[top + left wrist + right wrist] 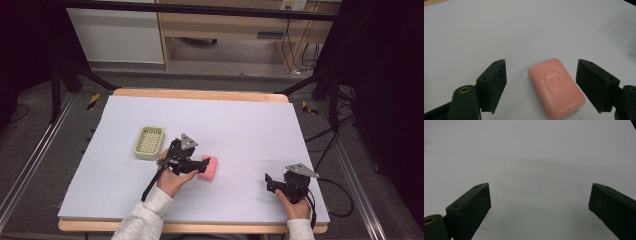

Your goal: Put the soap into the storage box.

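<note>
While the white table [240, 125] is lying broad under everything, I am resting my right gripper [272, 182] near its front right edge, jaws spread over bare surface. My left gripper [200, 166] is hovering with jaws spread around the pink soap bar [556, 87], not touching it. Just left, a green soap dish [149, 142] is sitting.
</note>
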A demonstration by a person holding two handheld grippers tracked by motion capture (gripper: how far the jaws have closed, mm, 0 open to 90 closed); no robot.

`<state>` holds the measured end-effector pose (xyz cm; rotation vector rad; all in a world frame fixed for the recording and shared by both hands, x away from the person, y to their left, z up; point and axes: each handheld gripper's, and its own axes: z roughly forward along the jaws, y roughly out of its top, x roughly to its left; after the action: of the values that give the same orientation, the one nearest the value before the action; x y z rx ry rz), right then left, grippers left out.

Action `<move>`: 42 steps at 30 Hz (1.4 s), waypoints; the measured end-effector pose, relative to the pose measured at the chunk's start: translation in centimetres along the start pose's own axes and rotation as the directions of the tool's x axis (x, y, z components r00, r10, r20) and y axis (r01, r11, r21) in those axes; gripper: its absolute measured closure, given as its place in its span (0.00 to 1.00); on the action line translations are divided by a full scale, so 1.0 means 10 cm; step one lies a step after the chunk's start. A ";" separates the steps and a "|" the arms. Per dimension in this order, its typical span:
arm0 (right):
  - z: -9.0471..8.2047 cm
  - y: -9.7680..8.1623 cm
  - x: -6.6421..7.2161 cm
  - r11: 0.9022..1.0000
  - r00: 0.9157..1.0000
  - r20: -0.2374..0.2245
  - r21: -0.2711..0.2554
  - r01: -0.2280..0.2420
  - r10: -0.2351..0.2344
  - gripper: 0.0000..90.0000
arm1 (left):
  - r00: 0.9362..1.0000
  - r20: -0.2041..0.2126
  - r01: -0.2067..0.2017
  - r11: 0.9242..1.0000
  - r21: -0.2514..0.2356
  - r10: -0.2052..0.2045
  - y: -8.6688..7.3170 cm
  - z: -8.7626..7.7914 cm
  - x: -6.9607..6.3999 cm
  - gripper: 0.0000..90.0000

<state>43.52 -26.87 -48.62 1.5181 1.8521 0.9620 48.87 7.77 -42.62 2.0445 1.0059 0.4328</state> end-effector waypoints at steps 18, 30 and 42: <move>0.00 0.00 0.00 1.000 1.000 -0.002 0.004 -0.004 0.004 0.05 | 1.000 0.019 -0.019 0.998 0.058 0.018 -0.04 0.23 -0.14 0.24; 0.00 0.00 0.01 1.000 1.000 -0.005 0.007 -0.004 0.004 0.05 | 1.000 0.013 -0.024 0.992 0.122 0.023 -0.09 0.39 -0.19 0.22; 0.01 0.00 0.00 1.000 1.000 -0.005 0.011 0.000 0.000 0.05 | 1.000 0.003 -0.014 0.989 0.150 0.014 -0.14 0.46 -0.22 0.23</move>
<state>43.57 -26.82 -48.64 1.5231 1.8640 0.9586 49.52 4.27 -46.49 2.1859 1.0516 0.3723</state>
